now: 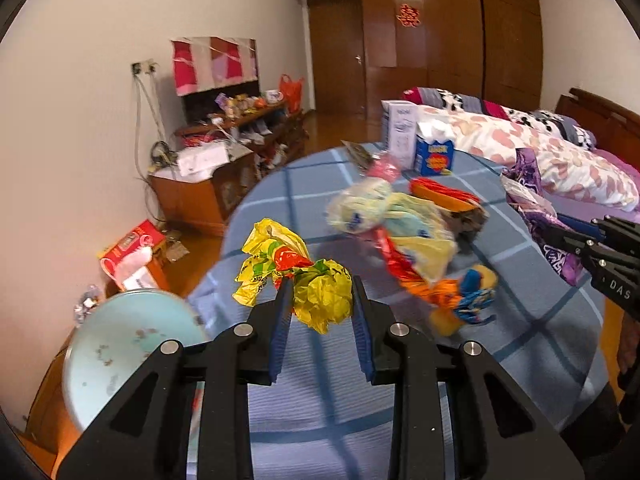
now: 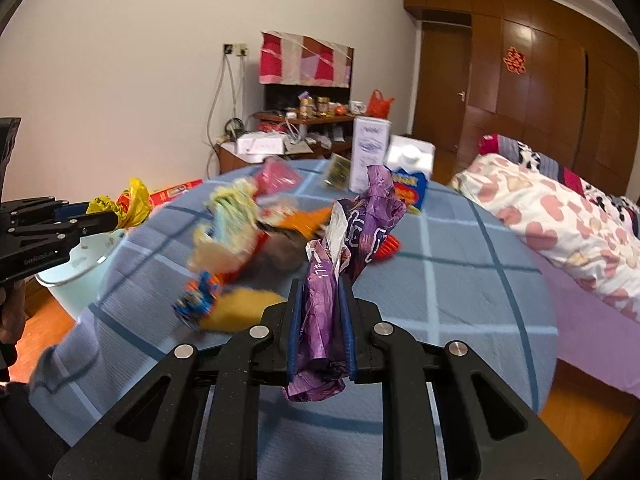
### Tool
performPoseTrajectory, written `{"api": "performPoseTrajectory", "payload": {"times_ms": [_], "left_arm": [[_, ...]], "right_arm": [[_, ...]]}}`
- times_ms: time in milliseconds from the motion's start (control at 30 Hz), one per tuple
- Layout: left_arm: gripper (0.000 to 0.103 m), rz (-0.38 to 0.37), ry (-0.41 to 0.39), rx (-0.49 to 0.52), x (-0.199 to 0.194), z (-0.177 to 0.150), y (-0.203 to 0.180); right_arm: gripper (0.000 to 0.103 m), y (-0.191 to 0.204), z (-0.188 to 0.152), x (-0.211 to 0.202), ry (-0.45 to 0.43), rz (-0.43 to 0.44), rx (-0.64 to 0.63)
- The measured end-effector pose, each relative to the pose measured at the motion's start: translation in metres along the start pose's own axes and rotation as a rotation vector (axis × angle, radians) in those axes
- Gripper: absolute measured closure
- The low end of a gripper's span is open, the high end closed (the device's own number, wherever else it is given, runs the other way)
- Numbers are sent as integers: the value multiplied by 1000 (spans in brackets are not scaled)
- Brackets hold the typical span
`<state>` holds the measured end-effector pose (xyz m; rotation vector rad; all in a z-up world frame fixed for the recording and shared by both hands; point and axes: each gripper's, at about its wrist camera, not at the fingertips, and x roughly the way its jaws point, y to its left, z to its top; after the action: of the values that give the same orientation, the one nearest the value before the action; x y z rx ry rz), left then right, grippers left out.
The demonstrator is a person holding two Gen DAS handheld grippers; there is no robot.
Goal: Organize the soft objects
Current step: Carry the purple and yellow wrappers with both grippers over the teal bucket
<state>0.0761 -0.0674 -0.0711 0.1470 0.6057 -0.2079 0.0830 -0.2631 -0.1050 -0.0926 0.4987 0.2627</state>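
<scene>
My left gripper (image 1: pixel 320 284) is shut on a crumpled yellow plastic bag (image 1: pixel 320 304) with red and green print, held above the near part of the blue checked tablecloth (image 1: pixel 520 320). The right wrist view shows that gripper (image 2: pixel 100 220) at the far left with the yellow bag (image 2: pixel 128 200) sticking out of it. My right gripper (image 2: pixel 320 284) is shut on a purple foil wrapper (image 2: pixel 320 320) that stands up between its pads; in the left wrist view this gripper (image 1: pixel 560 236) and the wrapper (image 1: pixel 532 184) are at the right. A blurred pile of colourful soft bags (image 1: pixel 400 224) (image 2: pixel 240 220) lies mid-table.
A light-blue basin (image 1: pixel 120 344) (image 2: pixel 80 276) sits beside the table on the left. A blue milk carton (image 1: pixel 434 152) and a white box (image 1: pixel 402 132) stand at the table's far edge. A bed (image 1: pixel 560 152) runs along the right. A cluttered wooden cabinet (image 1: pixel 224 152) lines the wall.
</scene>
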Motion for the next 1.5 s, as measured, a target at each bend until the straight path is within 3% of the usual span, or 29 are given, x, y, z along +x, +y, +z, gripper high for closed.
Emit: {"api": "performPoseTrajectory", "payload": {"times_ms": [633,1500], "left_arm": [[74,154,-3,-52,-25,-14,68],[74,297,7,-153,-44,-37,136]], "right_arm": [[85,82,55,38,-72,167,-104],[84,164,78,71,-78,328,-213]]}}
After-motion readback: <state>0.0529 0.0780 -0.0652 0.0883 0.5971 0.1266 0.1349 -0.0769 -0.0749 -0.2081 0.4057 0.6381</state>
